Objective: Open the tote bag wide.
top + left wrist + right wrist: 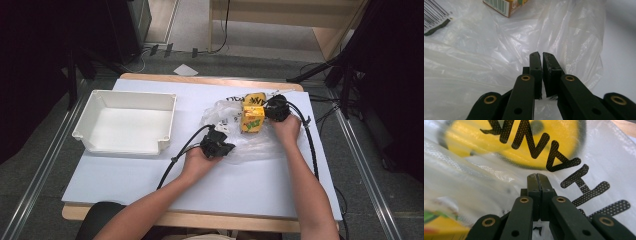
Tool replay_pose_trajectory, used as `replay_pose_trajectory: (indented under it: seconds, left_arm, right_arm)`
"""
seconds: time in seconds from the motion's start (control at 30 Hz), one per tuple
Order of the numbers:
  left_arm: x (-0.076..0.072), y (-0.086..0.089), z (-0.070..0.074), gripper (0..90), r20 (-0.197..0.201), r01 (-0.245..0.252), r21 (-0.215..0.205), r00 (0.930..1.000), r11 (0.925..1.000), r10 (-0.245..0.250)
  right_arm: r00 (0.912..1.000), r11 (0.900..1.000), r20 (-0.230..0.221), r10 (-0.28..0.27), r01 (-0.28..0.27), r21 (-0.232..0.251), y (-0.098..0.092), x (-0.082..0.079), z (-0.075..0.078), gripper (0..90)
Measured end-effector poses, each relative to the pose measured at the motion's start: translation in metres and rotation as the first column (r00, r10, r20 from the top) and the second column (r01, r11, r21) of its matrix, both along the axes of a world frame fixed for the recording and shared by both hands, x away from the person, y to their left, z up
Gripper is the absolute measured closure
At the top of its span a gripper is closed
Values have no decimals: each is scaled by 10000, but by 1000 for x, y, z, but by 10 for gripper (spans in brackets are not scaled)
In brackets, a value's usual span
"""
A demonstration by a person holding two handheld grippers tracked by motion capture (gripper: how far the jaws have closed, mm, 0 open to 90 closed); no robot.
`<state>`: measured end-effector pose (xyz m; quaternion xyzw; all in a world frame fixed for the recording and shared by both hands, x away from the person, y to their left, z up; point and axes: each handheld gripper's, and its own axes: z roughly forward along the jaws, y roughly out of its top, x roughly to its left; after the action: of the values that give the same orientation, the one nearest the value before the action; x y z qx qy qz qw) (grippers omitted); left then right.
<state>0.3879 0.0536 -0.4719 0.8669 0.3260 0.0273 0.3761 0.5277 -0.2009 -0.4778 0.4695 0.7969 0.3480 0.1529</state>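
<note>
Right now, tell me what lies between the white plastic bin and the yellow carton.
In the high view, between the white plastic bin and the yellow carton lie bare white tabletop and the crumpled clear plastic bag.

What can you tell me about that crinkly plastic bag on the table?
The plastic bag is thin, see-through and wrinkled, with black letters and a yellow round print. It lies spread flat on the white table, right of the white bin. A yellow carton stands at it. Both grippers meet it at opposite edges.

Both grippers (218,145) (276,108) at plastic bag (222,116) holding yellow carton (253,119).
</note>
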Motion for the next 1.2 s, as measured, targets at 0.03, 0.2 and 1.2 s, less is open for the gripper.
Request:
replay_pose_trajectory:
  seconds: [0.03, 0.2, 1.2]
  left_arm:
    - [-1, 0, 0, 870, 37, 30, 21, 10000, 10000, -31]
    - [-9, 4, 0, 869, -48, 182, -29, 9998, 9998, -183]
    - [-4, 15, 54, 809, 315, 479, -875, 9985, 9950, -453]
  right_arm:
    - [9999, 10000, 102, -21, 22, -84, 1, 3, 0, 900]
    - [9997, 9995, -64, -230, 232, 207, 4, 15, 0, 900]
    - [9986, 9959, 379, -363, 330, 843, -4, -6, 50, 900]
